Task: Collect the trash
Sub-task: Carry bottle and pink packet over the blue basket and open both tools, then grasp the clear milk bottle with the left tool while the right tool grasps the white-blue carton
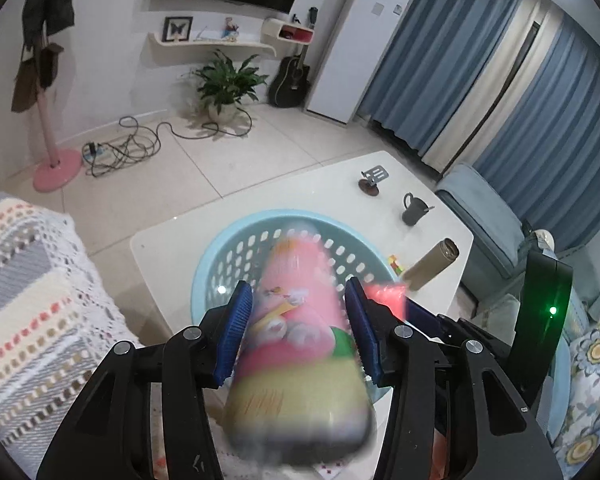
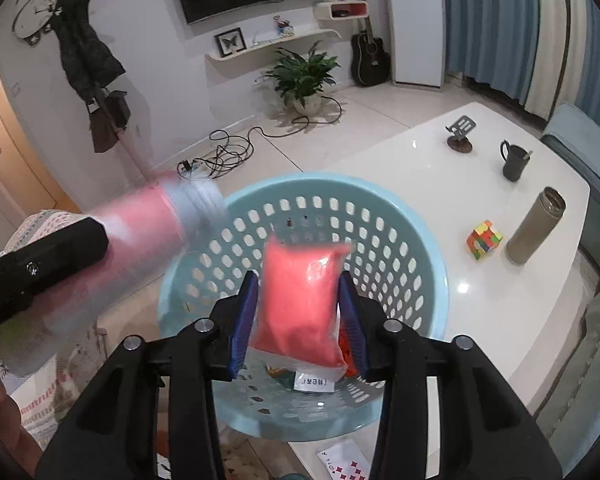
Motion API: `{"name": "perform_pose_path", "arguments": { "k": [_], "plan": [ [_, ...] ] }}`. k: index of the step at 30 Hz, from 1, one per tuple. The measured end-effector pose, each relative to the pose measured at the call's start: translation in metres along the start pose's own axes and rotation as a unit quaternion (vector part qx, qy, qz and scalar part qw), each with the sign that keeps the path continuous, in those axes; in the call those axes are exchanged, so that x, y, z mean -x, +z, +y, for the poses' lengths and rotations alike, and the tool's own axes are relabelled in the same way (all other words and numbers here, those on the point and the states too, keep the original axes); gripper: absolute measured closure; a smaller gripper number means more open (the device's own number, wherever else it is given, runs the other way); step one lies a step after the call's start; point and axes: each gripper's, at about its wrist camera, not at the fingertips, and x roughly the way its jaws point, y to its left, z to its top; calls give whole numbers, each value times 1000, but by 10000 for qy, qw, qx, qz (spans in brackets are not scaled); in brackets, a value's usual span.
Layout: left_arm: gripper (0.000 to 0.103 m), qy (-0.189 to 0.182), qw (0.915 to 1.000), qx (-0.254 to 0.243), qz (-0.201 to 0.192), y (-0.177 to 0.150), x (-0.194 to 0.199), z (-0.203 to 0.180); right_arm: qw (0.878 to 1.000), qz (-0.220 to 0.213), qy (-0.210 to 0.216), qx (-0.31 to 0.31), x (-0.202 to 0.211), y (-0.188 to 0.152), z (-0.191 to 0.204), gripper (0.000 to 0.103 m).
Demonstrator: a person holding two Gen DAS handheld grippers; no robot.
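Trash is at drop-off: left gripper [image 1: 296, 332] holds the pink bottle [image 1: 296, 320], right gripper [image 2: 298, 316] the red packet [image 2: 302, 300], both over the blue basket [image 2: 428, 264] on the table [image 2: 440, 168]; next, open both fully.

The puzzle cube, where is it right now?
In the right wrist view, the puzzle cube sits on the white table, between the blue basket and the tan flask.

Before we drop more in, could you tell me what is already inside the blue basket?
In the blue basket, small wrappers and a white-labelled packet lie on the bottom; the red bag in the right claw hides the rest.
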Motion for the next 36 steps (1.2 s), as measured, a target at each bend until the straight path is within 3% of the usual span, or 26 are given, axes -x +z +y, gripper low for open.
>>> {"name": "perform_pose_path", "arguments": {
  "k": [10,17,20,24,28,36],
  "plan": [
    [46,46,9998,117,-130,-16,32,16,9995,87,124,-275,5,-6,-10,60],
    [45,242,9979,135,-583,-31,97,34,9988,-233,435,75,46,-3,35,60],
    [38,414,9951,127,-893,-39,135,42,9965,-436,634,321,68,-3,66,60],
    [35,870,9880,161,-1263,-50,185,58,9914,-669,884,693,94,-7,113,50],
    [29,1375,9767,382,-1605,-69,236,86,9836,-760,1219,1091,110,-16,163,49],
    [25,2432,9461,1064,-1857,-113,316,165,9703,-724,1602,1662,119,-41,244,46]
  ]
}}
